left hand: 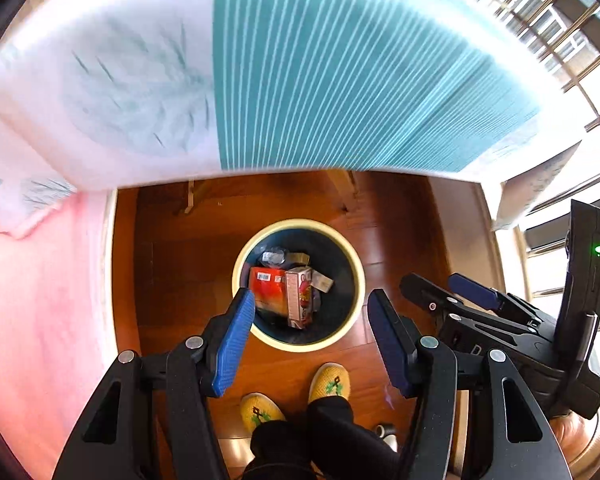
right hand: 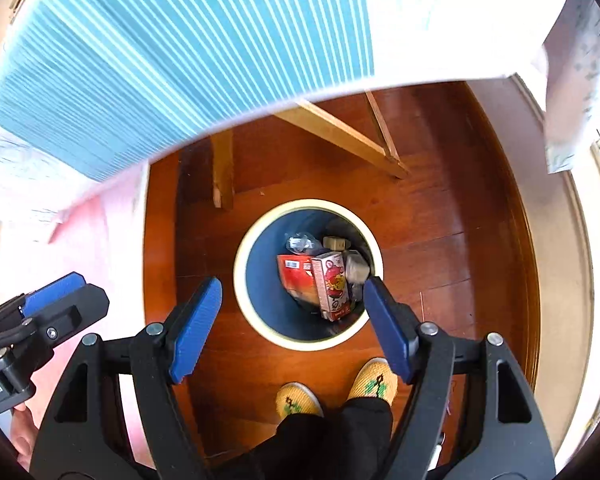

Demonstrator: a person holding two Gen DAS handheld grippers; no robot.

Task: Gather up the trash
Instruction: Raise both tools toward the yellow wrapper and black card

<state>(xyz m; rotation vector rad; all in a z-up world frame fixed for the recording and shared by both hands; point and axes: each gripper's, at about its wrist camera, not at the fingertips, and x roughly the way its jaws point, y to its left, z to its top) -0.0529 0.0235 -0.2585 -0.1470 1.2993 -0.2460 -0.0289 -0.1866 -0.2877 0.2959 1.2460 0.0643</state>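
Both up over the bin, left hand-held gripper spread and empty, right hand-held gripper spread and empty, trash down inside, bin on the floor by the tabletop

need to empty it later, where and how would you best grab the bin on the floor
Probably the cream rim of the bin, from straight above. It stands upright on the wooden floor with its round mouth open upward, and the rolled rim is the only narrow edge. One finger would go inside, one outside, on the side away from the cartons.
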